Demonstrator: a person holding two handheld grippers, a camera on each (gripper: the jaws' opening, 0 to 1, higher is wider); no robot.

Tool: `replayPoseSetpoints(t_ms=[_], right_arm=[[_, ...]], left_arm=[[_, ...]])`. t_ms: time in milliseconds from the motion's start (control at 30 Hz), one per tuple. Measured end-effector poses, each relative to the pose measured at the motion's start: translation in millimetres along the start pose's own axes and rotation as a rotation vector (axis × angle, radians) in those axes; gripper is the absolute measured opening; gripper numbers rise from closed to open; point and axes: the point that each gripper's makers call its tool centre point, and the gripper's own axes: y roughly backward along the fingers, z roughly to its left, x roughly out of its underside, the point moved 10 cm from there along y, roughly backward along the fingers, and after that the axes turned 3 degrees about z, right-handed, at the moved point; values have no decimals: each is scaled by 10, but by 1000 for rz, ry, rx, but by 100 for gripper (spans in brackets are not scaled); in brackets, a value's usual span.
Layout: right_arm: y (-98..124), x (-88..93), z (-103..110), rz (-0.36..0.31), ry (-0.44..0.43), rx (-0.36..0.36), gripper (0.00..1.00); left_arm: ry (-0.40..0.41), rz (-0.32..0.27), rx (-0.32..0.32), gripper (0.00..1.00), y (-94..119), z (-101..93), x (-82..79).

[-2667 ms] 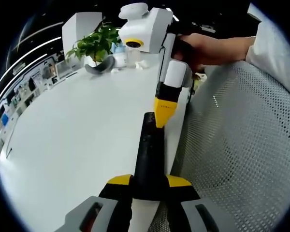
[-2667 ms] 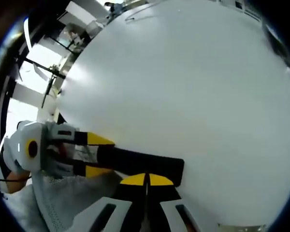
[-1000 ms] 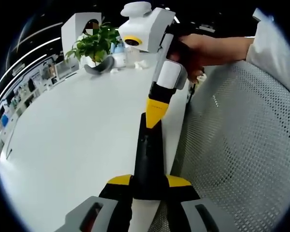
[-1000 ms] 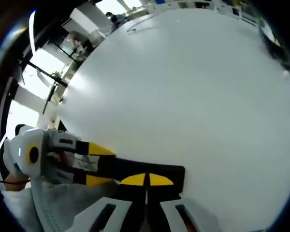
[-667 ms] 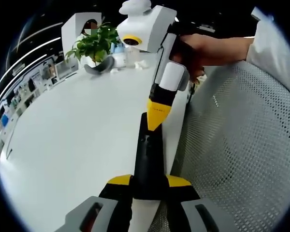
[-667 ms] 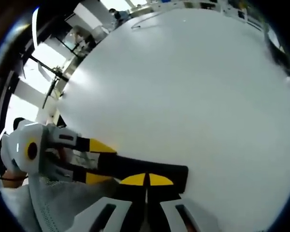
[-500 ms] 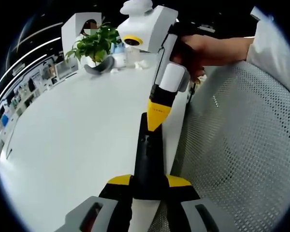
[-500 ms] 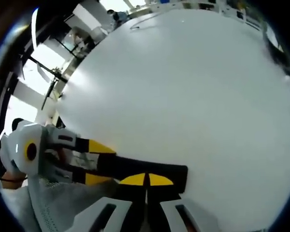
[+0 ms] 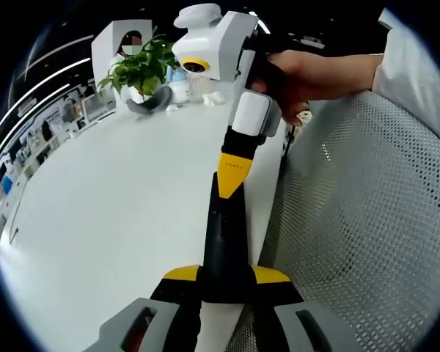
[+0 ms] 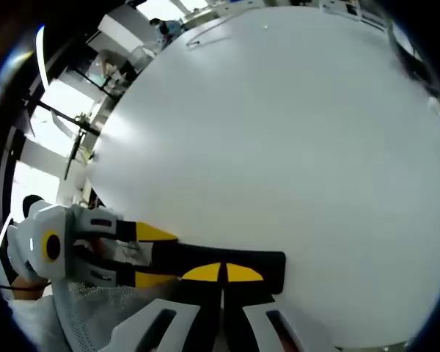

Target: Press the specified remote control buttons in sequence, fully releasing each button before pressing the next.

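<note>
A black remote control (image 9: 224,242) points away from me over the white table (image 9: 117,191); my left gripper (image 9: 226,275) is shut on its near end, one yellow tip on each side. A hand (image 9: 308,70) brings the right gripper (image 9: 230,183) down from above, and its shut yellow tip rests on the remote's far half. In the right gripper view the remote (image 10: 194,254) lies crosswise under my right gripper (image 10: 221,273), whose tips are together on its top face. At the left of that view the left gripper (image 10: 152,255) clamps the remote's end.
A grey perforated mesh surface (image 9: 352,220) runs along the table's right edge. At the far end of the table stand a potted green plant (image 9: 139,66), a white box (image 9: 114,44) and small white items. The white tabletop (image 10: 279,132) stretches wide beyond the remote.
The right gripper's tip has shifted from the remote's far right edge a little toward its middle, and its body has leaned slightly left. The left gripper's hold on the remote is unchanged.
</note>
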Motion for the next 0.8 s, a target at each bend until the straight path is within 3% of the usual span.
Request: replayPoseSetpoints(t_ms=[133, 600, 800], right_arm=[[-17, -15, 58, -3, -20, -68, 0], [-103, -47, 81, 24, 2, -64, 0], [-108, -43, 117, 23, 71, -36, 0]], left_arm=[[-4, -8, 5, 24, -12, -12, -3], [0, -5, 6, 24, -7, -10, -8], [3, 1, 4, 24, -10, -9, -12]])
